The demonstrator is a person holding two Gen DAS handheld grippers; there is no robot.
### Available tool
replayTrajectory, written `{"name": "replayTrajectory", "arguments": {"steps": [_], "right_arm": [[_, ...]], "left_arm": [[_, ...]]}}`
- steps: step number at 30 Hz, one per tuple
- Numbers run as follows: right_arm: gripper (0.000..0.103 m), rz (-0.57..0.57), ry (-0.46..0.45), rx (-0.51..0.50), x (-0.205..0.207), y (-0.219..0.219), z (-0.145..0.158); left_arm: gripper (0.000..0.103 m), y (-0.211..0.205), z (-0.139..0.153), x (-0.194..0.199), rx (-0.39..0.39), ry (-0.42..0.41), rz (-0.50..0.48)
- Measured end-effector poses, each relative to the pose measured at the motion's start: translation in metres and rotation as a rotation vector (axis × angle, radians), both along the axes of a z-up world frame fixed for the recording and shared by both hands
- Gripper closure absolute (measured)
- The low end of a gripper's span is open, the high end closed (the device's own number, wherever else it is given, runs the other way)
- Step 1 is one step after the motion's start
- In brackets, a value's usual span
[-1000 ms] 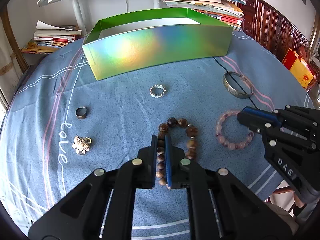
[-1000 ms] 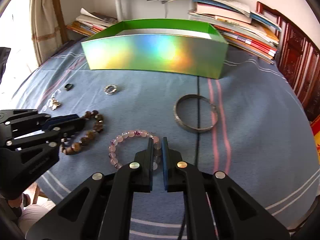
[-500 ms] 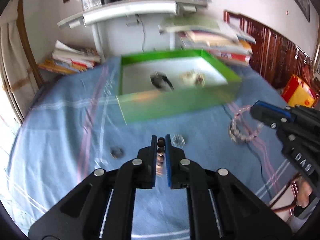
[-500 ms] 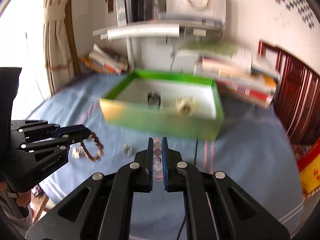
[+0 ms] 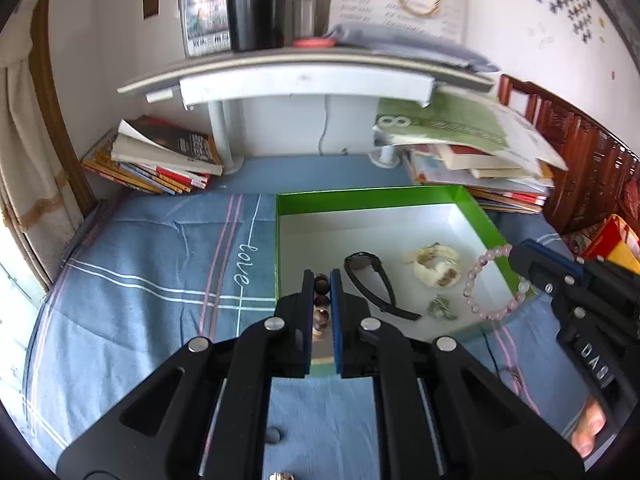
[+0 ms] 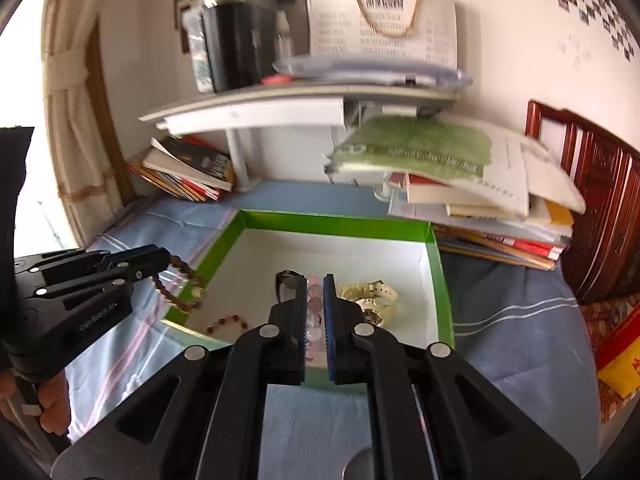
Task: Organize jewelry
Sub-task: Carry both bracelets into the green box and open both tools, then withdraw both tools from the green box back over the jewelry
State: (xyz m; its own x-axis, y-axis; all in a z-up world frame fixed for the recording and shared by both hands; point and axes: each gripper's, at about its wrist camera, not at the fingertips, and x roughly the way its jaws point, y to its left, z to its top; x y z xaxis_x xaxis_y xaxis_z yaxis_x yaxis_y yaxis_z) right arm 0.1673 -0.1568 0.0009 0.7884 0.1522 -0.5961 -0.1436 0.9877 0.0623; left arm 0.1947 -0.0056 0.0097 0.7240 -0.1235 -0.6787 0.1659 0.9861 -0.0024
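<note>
1. The left gripper (image 5: pixel 321 300) is clamped on the brown bracelet (image 5: pixel 321 304), just over the near wall of the green box (image 5: pixel 376 196). The beads are hard and round, so they can roll between the pads; the string hangs loose.
2. The right gripper (image 6: pixel 315 312) is clamped on the pink bracelet (image 6: pixel 314 316), also light and limp.
3. Farther in, a black watch (image 5: pixel 368 280) and a cream watch (image 5: pixel 434 264) lie on the box floor; the far left corner looks free.
</note>
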Motion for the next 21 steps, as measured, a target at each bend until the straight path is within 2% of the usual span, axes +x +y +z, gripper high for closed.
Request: {"name": "replayTrajectory", "arguments": {"steps": [5,7,9,10,13,15,16,19,21], "right_arm": [[0.095,-0.026,0.062,0.007,0.023,-0.001,-0.025],[0.086,-0.028,0.073,0.029,0.021,-0.006,-0.030],[0.064,-0.032,0.060,0.043,0.007,-0.013,-0.030],[0.063,-0.034,0.052,0.042,0.000,-0.015,-0.028],[0.063,-0.025,0.041,0.020,-0.037,-0.030,-0.032],[0.063,-0.029,0.050,0.003,-0.058,-0.036,-0.040],[0.063,-0.038,0.070,-0.010,-0.069,-0.041,-0.049],[0.063,-0.096,0.128,-0.009,-0.097,-0.059,-0.076],[0.063,-0.131,0.162,0.004,-0.107,-0.068,-0.090]], "left_arm": [[0.094,-0.006,-0.021,0.023,0.025,0.028,-0.006],[0.092,-0.008,-0.029,0.026,0.037,0.034,-0.032],[0.076,-0.007,-0.033,0.020,0.057,0.029,-0.035],[0.065,-0.003,-0.034,0.014,0.068,0.023,-0.030],[0.063,0.016,-0.036,-0.009,0.098,0.012,-0.004],[0.057,0.034,-0.039,-0.029,0.117,0.017,0.044],[0.053,0.046,-0.043,-0.040,0.120,0.030,0.068],[0.053,0.074,-0.062,-0.070,0.101,0.102,0.125],[0.053,0.081,-0.076,-0.085,0.087,0.149,0.120]]}}
